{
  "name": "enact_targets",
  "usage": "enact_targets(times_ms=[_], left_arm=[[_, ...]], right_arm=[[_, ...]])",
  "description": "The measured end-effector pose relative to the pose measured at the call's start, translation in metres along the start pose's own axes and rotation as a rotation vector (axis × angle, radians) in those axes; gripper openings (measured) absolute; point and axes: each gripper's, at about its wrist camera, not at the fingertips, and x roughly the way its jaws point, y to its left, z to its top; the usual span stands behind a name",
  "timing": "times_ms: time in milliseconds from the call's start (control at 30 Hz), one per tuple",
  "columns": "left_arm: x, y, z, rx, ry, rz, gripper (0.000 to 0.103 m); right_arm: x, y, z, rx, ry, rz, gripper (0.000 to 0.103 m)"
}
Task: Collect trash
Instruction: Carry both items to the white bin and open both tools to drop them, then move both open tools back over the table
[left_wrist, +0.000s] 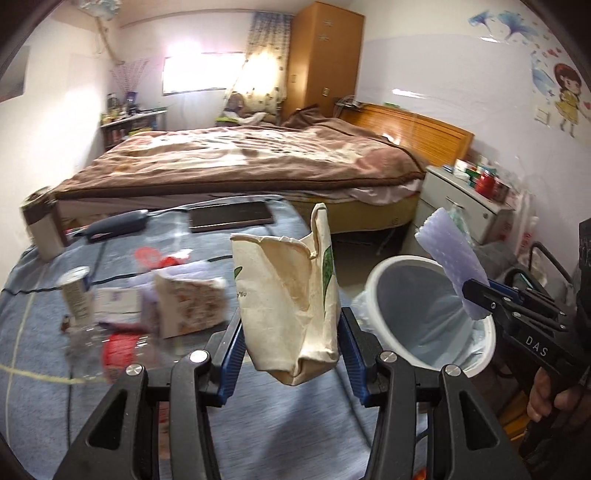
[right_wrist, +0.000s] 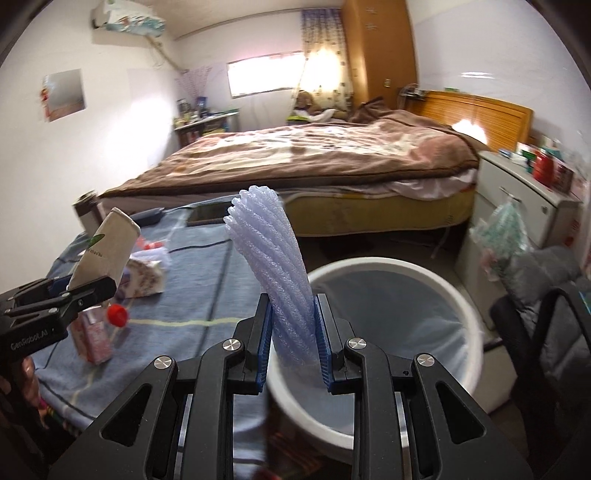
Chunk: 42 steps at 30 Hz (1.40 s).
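My left gripper (left_wrist: 290, 343) is shut on a crumpled beige paper cup (left_wrist: 291, 291) with a green leaf print, held above the blue checked cloth of the table (left_wrist: 44, 406). The same cup (right_wrist: 107, 251) shows at the left of the right wrist view, in the left gripper (right_wrist: 88, 286). My right gripper (right_wrist: 293, 339) is shut on a twisted piece of pale lilac foam netting (right_wrist: 273, 266), held over the near rim of a white bin (right_wrist: 399, 332) lined with a pale bag. In the left wrist view the right gripper (left_wrist: 476, 299) holds the foam (left_wrist: 450, 258) over the bin (left_wrist: 417, 317).
On the cloth lie a tissue pack (left_wrist: 192, 302), a small white cup (left_wrist: 75, 291), a clear bottle with a red label (left_wrist: 118, 350), a red wrapper (left_wrist: 159, 258), a dark tablet (left_wrist: 231, 218) and a flask (left_wrist: 40, 229). A bed (left_wrist: 240, 162) stands beyond, a white cabinet (right_wrist: 524, 206) right.
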Motion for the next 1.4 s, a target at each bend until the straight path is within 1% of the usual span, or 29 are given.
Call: enact_targets(times_ms=[200, 300, 333, 500, 567, 667, 733, 867, 933, 1000, 1067, 1133, 1167, 1233, 1400], left_arm=[[0.021, -0.043, 0.006, 0.062, 0.028, -0.077, 0.050], [0.035, -0.061, 0.006, 0.072, 0.061, -0.130, 0.050], [0.038, -0.068, 0.005, 0.077, 0.073, -0.142, 0.050], [0.061, -0.097, 0.001, 0.107, 0.121, -0.184, 0.050], [0.068, -0.105, -0.002, 0.110, 0.148, -0.185, 0.050], [0.076, -0.117, -0.003, 0.132, 0.160, -0.193, 0.050], [0.082, -0.121, -0.002, 0.128, 0.172, -0.197, 0.050], [0.085, -0.130, -0.002, 0.151, 0.173, -0.213, 0.051], [0.086, -0.133, -0.002, 0.154, 0.173, -0.211, 0.053], [0.088, -0.132, -0.003, 0.150, 0.177, -0.198, 0.065], [0.091, -0.130, -0.003, 0.140, 0.184, -0.189, 0.067], [0.092, -0.128, -0.003, 0.132, 0.186, -0.186, 0.068], [0.092, -0.127, -0.004, 0.131, 0.186, -0.180, 0.069], [0.092, -0.124, -0.004, 0.126, 0.186, -0.168, 0.071], [0.085, -0.117, -0.004, 0.110, 0.172, -0.158, 0.072]], right_arm=[[0.002, -0.027, -0.006, 0.035, 0.014, -0.115, 0.025], [0.005, -0.040, -0.009, 0.060, 0.035, -0.149, 0.025], [0.008, -0.043, -0.011, 0.066, 0.045, -0.173, 0.025], [0.010, -0.058, -0.020, 0.076, 0.087, -0.220, 0.025], [0.015, -0.063, -0.023, 0.080, 0.108, -0.235, 0.025], [0.018, -0.069, -0.026, 0.086, 0.131, -0.241, 0.026], [0.019, -0.072, -0.025, 0.091, 0.138, -0.240, 0.026], [0.024, -0.075, -0.026, 0.085, 0.160, -0.228, 0.027], [0.026, -0.074, -0.027, 0.075, 0.168, -0.234, 0.030], [0.026, -0.075, -0.027, 0.071, 0.169, -0.241, 0.032], [0.025, -0.077, -0.028, 0.082, 0.164, -0.237, 0.036], [0.025, -0.079, -0.029, 0.089, 0.165, -0.236, 0.047], [0.025, -0.079, -0.029, 0.090, 0.164, -0.237, 0.049], [0.023, -0.079, -0.029, 0.091, 0.162, -0.238, 0.049], [0.021, -0.074, -0.028, 0.080, 0.150, -0.240, 0.049]])
